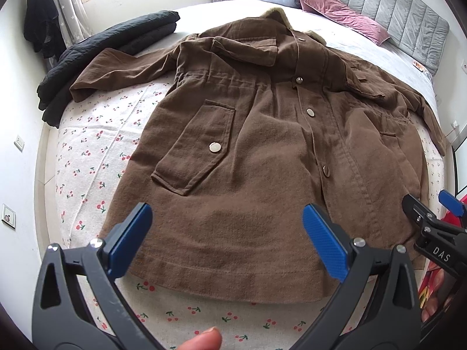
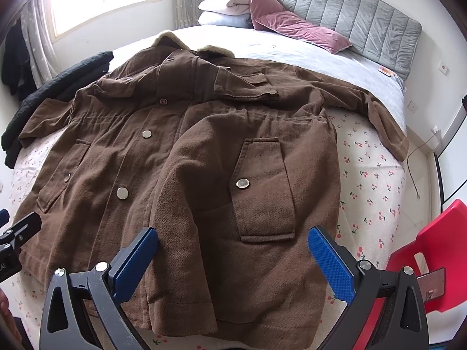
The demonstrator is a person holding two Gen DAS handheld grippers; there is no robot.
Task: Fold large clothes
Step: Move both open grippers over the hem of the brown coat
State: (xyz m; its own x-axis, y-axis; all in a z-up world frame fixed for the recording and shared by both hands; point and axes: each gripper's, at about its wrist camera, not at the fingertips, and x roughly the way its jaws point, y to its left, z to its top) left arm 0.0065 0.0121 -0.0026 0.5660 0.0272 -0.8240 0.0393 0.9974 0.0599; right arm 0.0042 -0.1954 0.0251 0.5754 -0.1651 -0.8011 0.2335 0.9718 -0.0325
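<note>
A large brown coat (image 1: 262,151) with metal snaps, flap pockets and a pale fur collar lies front up on the bed, hem toward me, sleeves spread to both sides. It also shows in the right wrist view (image 2: 204,160). My left gripper (image 1: 227,239) is open and empty, hovering over the left part of the hem. My right gripper (image 2: 233,262) is open and empty over the right part of the hem. The right gripper also shows at the right edge of the left wrist view (image 1: 432,213).
The bed (image 1: 96,157) has a cherry-print sheet. A folded black jacket (image 1: 96,58) lies at its left side. Pink and white pillows (image 2: 280,20) sit by the grey headboard (image 2: 350,8). A red chair (image 2: 432,250) stands at the right of the bed.
</note>
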